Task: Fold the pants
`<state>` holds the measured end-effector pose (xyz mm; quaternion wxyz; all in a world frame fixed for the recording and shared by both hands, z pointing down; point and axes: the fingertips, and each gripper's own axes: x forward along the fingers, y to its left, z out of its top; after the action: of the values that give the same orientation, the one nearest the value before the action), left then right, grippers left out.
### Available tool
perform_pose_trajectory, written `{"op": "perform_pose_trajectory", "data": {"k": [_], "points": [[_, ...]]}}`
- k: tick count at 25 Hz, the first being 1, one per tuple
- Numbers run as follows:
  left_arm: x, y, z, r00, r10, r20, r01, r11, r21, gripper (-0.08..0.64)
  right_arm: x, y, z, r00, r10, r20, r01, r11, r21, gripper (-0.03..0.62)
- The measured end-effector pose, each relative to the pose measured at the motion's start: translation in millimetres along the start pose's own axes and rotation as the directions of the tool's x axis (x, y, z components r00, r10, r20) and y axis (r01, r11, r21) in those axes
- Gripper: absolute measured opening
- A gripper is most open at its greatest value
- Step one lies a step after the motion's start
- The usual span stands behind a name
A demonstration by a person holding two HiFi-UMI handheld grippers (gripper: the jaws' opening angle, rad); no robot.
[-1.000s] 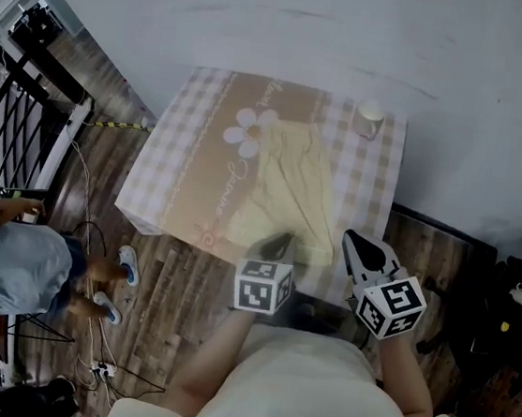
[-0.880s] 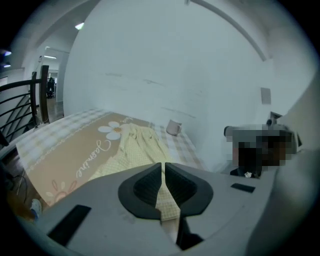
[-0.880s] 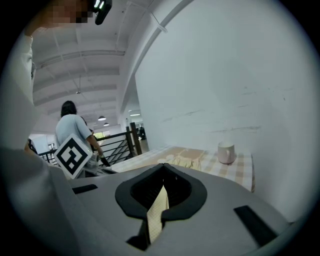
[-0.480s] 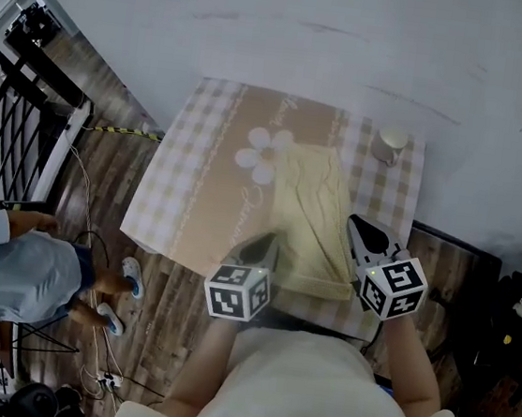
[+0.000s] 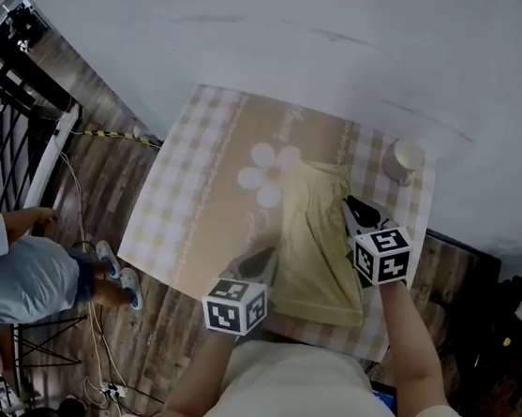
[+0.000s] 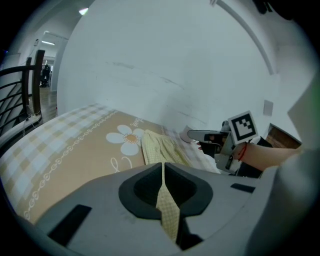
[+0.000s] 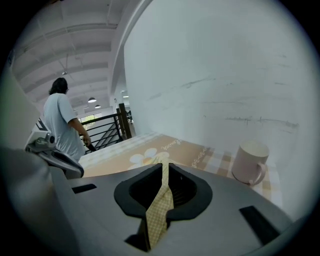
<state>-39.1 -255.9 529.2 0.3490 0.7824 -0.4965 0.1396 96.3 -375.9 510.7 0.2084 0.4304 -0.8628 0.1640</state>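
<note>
Left gripper view: pinching a strip of the yellow checked pants (image 6: 168, 212) in the left tool (image 6: 163, 167), pressed together on the cloth. Likewise at the right tool (image 7: 165, 167): clamped on a yellow checked fold. Spread beyond on the checked tabletop (image 5: 195, 204), just beside its daisy print (image 5: 270, 174), gripped at the near left edge and the far right edge. Past the right tool, near the far corner, a white mug (image 5: 404, 161). Well apart, on the wooden floor (image 5: 105, 174), a person (image 5: 8, 266).
</note>
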Motion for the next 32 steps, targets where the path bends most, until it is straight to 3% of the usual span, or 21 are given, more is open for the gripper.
{"op": "perform_pose_trajectory", "data": {"k": [3, 4, 11, 16, 21, 26, 30, 32], "points": [[5, 11, 3, 1.000, -0.007, -0.013, 0.007, 1.000, -0.004, 0.016, 30, -12, -12, 0.998, -0.011, -0.067, 0.013, 1.000, 0.028, 0.093], [7, 13, 5, 1.000, -0.011, -0.017, 0.010, 1.000, -0.004, 0.015, 38, -16, -16, 0.996, -0.017, -0.091, 0.020, 0.999, 0.033, 0.096], [24, 30, 16, 0.999, -0.029, -0.042, 0.029, 1.000, 0.007, 0.016, 79, -38, -47, 0.969, -0.069, -0.236, 0.084, 0.995, 0.056, 0.090], [41, 41, 29, 0.998, -0.035, -0.049, 0.036, 0.999, 0.031, 0.015, 82, -44, -44, 0.971, -0.049, -0.235, 0.074, 0.992, 0.100, 0.018], [70, 48, 50, 0.998, -0.046, -0.053, 0.050, 0.996, 0.068, 0.017, 83, -58, -25, 0.969, -0.053, -0.242, 0.060, 0.998, 0.021, 0.011], [111, 47, 74, 0.994, -0.074, -0.075, 0.082, 0.990, 0.116, 0.017, 91, -67, -26, 0.948, -0.070, -0.312, 0.042, 0.995, -0.095, 0.011], [145, 50, 84, 0.991, -0.076, -0.108, 0.091, 0.986, 0.141, 0.021, 96, -75, -39, 0.928, -0.083, -0.364, 0.058, 0.995, -0.080, 0.011], [160, 54, 88, 0.990, -0.070, -0.119, 0.087, 0.986, 0.141, 0.063, 96, -76, -37, 0.930, -0.080, -0.358, 0.068, 0.997, -0.045, 0.022]]}}
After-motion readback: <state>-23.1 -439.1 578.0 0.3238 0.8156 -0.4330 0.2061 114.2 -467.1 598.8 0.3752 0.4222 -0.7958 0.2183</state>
